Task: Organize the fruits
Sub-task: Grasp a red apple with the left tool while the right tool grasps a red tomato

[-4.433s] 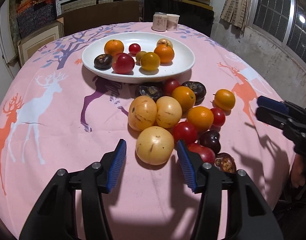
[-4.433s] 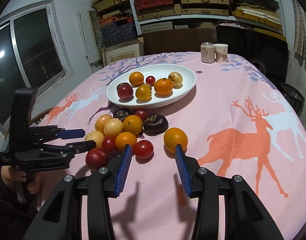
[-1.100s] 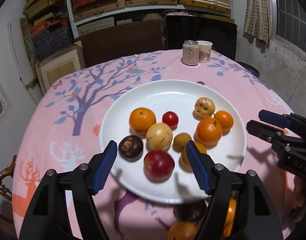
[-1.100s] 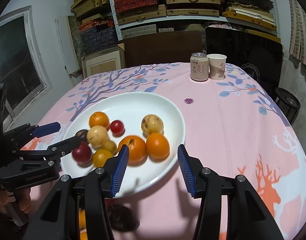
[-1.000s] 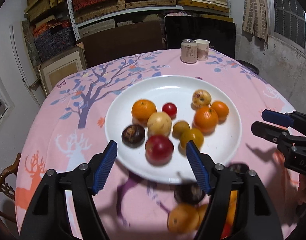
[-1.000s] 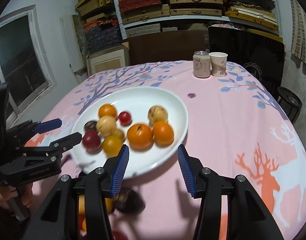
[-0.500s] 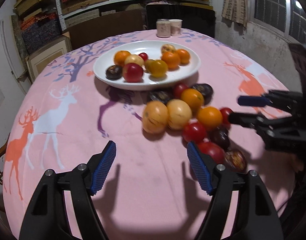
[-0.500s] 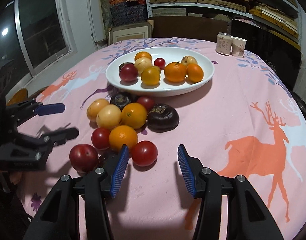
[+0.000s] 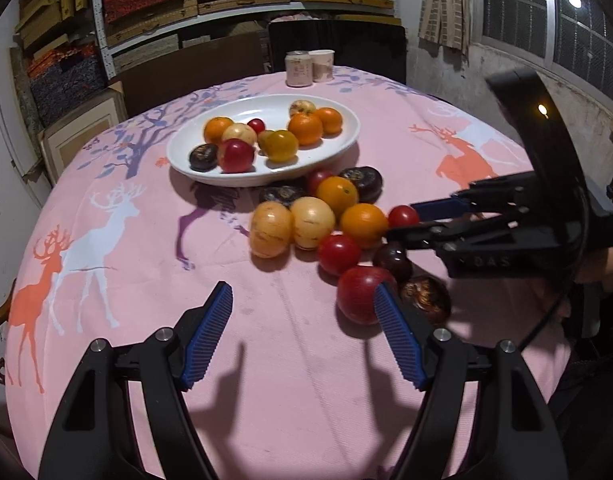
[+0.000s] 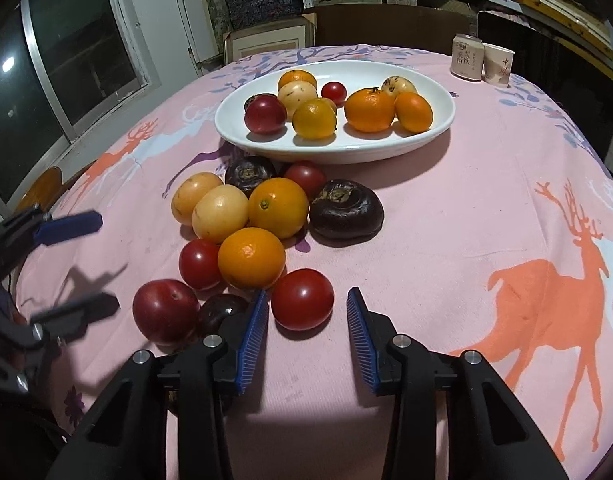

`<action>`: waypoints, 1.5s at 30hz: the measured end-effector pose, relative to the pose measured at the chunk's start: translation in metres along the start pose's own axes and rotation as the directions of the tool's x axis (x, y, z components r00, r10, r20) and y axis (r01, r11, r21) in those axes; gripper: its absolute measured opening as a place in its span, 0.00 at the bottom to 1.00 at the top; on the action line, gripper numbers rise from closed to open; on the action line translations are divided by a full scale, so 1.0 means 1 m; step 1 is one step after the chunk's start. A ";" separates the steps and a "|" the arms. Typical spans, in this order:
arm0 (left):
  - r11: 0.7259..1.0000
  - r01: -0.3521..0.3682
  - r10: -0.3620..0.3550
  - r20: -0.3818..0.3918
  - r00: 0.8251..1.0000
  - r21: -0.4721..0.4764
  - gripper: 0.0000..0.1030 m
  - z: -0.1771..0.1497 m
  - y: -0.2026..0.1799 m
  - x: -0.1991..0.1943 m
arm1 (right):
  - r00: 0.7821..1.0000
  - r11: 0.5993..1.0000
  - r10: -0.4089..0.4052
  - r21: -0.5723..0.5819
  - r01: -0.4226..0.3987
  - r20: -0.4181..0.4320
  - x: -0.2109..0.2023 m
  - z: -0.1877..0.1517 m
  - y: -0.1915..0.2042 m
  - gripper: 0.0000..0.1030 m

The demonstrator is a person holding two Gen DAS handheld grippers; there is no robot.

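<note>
The right hand-held gripper (image 10: 306,324) hung open and empty, the red tomato (image 10: 302,299) on the counter (image 10: 446,240) straight ahead between its fingertips; the left hand-held gripper (image 9: 302,332), also open, sat farther off

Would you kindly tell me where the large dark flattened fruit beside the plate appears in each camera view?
Left wrist: the dark flattened fruit sits above centre, just right of the white plate.
Right wrist: it lies mid-frame, below the plate.
Shared landmark: the drink can.
</note>
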State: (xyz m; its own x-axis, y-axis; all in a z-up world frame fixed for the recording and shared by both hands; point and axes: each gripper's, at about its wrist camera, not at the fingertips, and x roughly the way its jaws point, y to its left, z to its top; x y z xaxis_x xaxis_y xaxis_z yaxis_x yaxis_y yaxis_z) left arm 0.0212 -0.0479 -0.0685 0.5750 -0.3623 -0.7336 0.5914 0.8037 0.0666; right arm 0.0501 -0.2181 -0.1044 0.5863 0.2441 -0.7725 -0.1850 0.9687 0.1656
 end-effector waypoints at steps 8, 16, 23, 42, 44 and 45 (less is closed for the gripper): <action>0.999 0.002 -0.001 -0.017 1.000 0.032 0.69 0.002 -0.016 0.010 | 0.998 0.995 0.049 0.082 -0.053 0.043 -0.007 -0.001 -0.016 0.29; 0.997 0.058 -0.056 -0.042 0.998 0.042 0.42 0.005 -0.027 0.029 | 0.996 0.992 0.067 0.099 -0.073 0.065 -0.011 -0.002 -0.019 0.29; 0.991 0.129 -0.131 -0.060 0.990 -0.038 0.45 0.004 -0.016 0.033 | 0.995 0.992 0.070 0.103 -0.078 0.075 -0.012 -0.003 -0.020 0.29; 0.967 0.187 -0.201 -0.070 0.977 -0.174 0.37 -0.002 0.000 0.035 | 0.992 0.991 0.080 0.103 -0.090 0.095 -0.016 -0.004 -0.020 0.29; 0.978 0.149 -0.159 -0.059 0.986 -0.147 0.37 -0.001 -0.002 0.030 | 0.992 0.991 0.081 0.102 -0.091 0.099 -0.017 -0.004 -0.020 0.29; 0.981 0.133 -0.142 -0.054 0.988 -0.139 0.37 0.000 -0.002 0.029 | 0.991 0.991 0.080 0.101 -0.090 0.103 -0.018 -0.005 -0.020 0.29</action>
State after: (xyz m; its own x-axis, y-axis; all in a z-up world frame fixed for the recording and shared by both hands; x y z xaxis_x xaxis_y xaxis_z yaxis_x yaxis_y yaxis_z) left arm 0.0363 -0.0600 -0.0898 0.4537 -0.4464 -0.7713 0.5780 0.8062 -0.1265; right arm 0.0397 -0.2420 -0.0968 0.6478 0.3240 -0.6894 -0.1569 0.9424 0.2955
